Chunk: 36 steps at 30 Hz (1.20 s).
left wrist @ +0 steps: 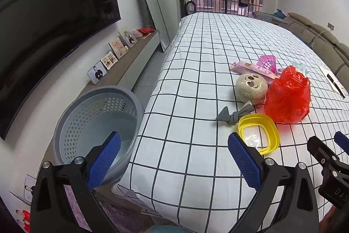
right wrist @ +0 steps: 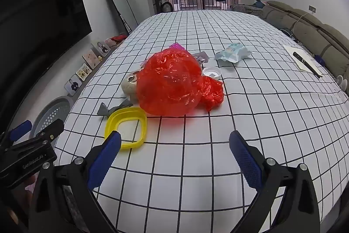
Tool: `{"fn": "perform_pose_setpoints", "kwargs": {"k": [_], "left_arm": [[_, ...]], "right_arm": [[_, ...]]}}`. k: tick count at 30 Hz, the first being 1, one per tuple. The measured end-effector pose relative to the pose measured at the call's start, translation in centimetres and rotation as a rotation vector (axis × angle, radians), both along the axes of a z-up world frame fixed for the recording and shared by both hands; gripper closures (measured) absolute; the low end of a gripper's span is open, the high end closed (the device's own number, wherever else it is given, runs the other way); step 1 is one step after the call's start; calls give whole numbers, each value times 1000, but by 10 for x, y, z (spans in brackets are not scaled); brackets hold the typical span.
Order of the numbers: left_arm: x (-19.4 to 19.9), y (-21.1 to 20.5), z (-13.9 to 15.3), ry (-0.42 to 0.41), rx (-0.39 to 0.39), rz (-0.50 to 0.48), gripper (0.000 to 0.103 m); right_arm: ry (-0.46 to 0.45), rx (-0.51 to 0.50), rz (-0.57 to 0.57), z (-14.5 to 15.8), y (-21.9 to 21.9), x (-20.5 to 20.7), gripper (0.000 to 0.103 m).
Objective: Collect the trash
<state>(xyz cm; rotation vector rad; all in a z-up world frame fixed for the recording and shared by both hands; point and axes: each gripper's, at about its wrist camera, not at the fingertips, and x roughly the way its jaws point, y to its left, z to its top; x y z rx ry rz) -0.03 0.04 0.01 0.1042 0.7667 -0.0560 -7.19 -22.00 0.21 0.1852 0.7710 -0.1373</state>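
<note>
A crumpled red plastic bag (right wrist: 174,82) (left wrist: 288,95) lies in the middle of a bed with a white checked sheet (right wrist: 240,123). Around it lie a yellow plastic lid frame (right wrist: 126,128) (left wrist: 258,132), a round beige plush toy (left wrist: 250,86) with a grey bow (left wrist: 231,116), a pink wrapper (left wrist: 250,68), a pink net (left wrist: 266,61), a light blue wrapper (right wrist: 232,54) and a small white cap (right wrist: 212,73). My left gripper (left wrist: 174,158) stands open over the bed's left edge. My right gripper (right wrist: 174,156) stands open over bare sheet in front of the bag.
A grey perforated basket (left wrist: 96,119) stands on the floor left of the bed. A dark TV (left wrist: 43,25), a shelf with photo frames (left wrist: 113,54) and a leaning mirror (left wrist: 150,6) line the left wall. A sofa (right wrist: 316,32) and a notebook with pen (right wrist: 303,60) are at the right.
</note>
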Motion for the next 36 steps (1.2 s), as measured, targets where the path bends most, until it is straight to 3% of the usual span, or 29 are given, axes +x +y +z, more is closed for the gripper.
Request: {"fn": "perform_pose_setpoints", "kwargs": {"k": [36], "left_arm": [[-4,-1,5,-13,15,-8,6]], "right_arm": [[-10,4,-8,4,-1,-3,8]]}}
